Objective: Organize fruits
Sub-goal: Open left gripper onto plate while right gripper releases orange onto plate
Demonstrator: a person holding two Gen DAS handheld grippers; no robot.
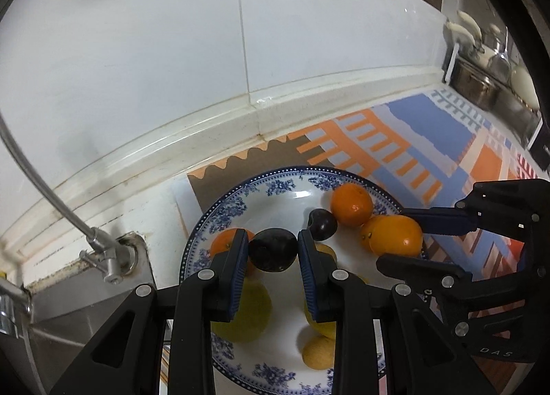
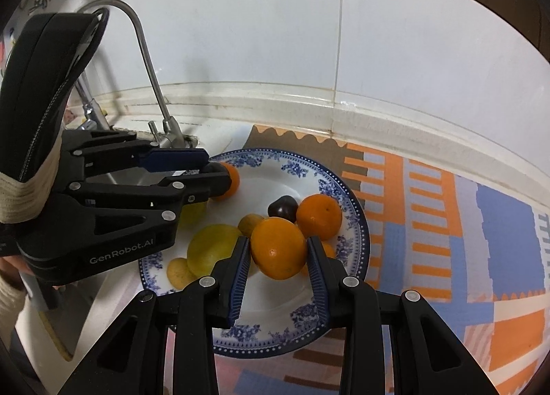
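**Left wrist view: both grippers closed on fruit over the plate**

Left wrist view shows the left gripper [image 1: 273, 250] with its pads pressed against either side of a dark plum [image 1: 272, 249]. Behind its left finger sits a small orange [image 1: 223, 243]. The right gripper [image 2: 278, 250] clamps a large orange [image 2: 278, 247], pads touching both flanks. Just beyond it lie a second plum [image 2: 282, 206] and another orange [image 2: 319, 216], all on the plate [image 2: 357, 223]

Soft overhead light glinting off the plate [image 1: 240, 202], wall tiles [image 2: 240, 51] glaring white, fisheye edges bending and darkening, mild blur.
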